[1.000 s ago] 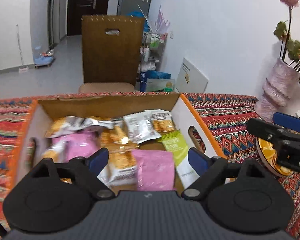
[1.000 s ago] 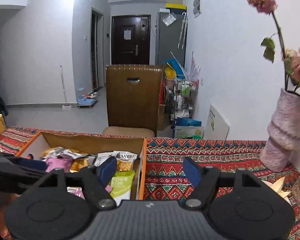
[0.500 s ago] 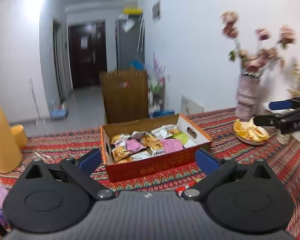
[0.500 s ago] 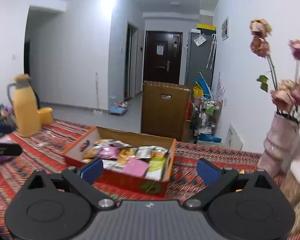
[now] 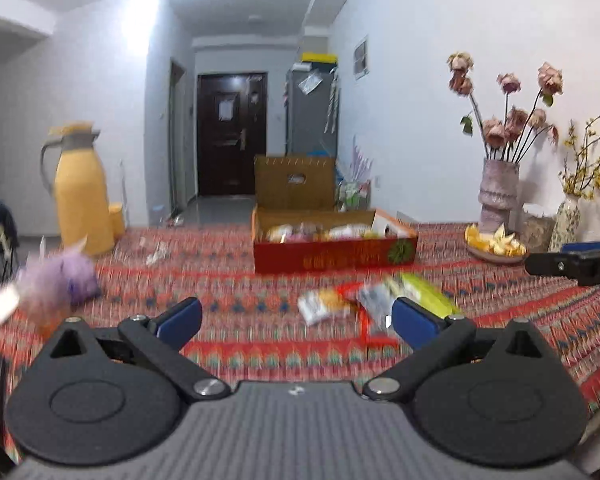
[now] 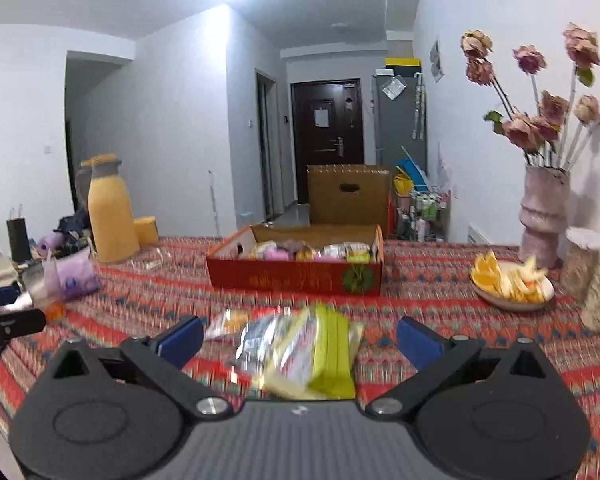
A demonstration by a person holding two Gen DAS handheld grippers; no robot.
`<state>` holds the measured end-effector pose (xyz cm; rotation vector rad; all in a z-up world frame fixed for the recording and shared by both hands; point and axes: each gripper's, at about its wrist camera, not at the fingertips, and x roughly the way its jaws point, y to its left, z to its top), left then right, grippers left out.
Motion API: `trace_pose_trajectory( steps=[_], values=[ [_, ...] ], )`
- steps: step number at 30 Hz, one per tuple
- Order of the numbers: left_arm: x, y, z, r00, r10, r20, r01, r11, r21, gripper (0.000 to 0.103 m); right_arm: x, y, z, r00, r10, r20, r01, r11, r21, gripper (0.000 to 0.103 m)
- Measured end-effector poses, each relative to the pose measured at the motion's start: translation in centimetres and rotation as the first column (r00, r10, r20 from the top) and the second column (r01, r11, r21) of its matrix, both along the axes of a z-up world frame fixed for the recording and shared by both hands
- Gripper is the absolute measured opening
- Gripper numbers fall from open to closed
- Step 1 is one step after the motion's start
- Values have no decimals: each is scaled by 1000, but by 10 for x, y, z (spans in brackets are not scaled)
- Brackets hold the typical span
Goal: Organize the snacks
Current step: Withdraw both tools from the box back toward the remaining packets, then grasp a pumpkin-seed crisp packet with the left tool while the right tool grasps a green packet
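Hovering low above the red patterned cloth-covered worktop point(image 6: 440, 280), both claws spread wide and empty: left claw point(image 5: 296, 320), right claw point(image 6: 300, 338). Ahead, well apart, red cardboard box point(image 6: 296, 276) already stocked with mixed snack packets, presumably the sorting bin. Nearer, loose heap of crinkly foil packets with a yellow-green one on top point(image 6: 300, 354), lying right before the right claw, likely next for collection.

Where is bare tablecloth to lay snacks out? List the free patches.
Free: between the red box and the fruit plate; between the box and the yellow jug. Crowded: the loose packets in front and the purple bag corner.
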<state>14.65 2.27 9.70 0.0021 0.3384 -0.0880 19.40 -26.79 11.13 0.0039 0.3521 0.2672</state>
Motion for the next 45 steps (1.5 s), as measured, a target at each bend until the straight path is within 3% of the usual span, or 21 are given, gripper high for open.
trace_pose_trajectory(
  steps=[9, 19, 23, 28, 33, 42, 43, 45],
  values=[
    [-28, 2, -49, 985, 26, -172, -29, 999, -16, 103, -62, 20, -74, 988, -37, -152, 36, 999, -10, 103],
    [-7, 2, -56, 977, 62, -205, -62, 998, 5, 103, -47, 19, -79, 982, -62, -180, 61, 998, -11, 103],
    [12, 4, -65, 968, 65, -243, -64, 998, 13, 103, -28, 18, -86, 975, -69, -213, 69, 998, -7, 102],
    [45, 4, -68, 964, 51, -262, -47, 999, 22, 103, 2, 21, -90, 968, -56, -244, 52, 998, -22, 93],
    [88, -3, -68, 968, -11, -250, 30, 997, 71, 103, 42, 22, -91, 964, -57, -259, 55, 998, -17, 91],
    [188, -26, -75, 964, -122, -235, 169, 967, 193, 101, 129, 26, -80, 970, -65, -235, 56, 997, -44, 85],
    [201, -29, -76, 965, -124, -229, 175, 961, 215, 98, 140, 27, -80, 971, -61, -232, 52, 998, -45, 83],
    [224, -32, -79, 961, -153, -231, 207, 950, 233, 96, 161, 28, -79, 971, -60, -231, 50, 998, -49, 70]
  ],
)
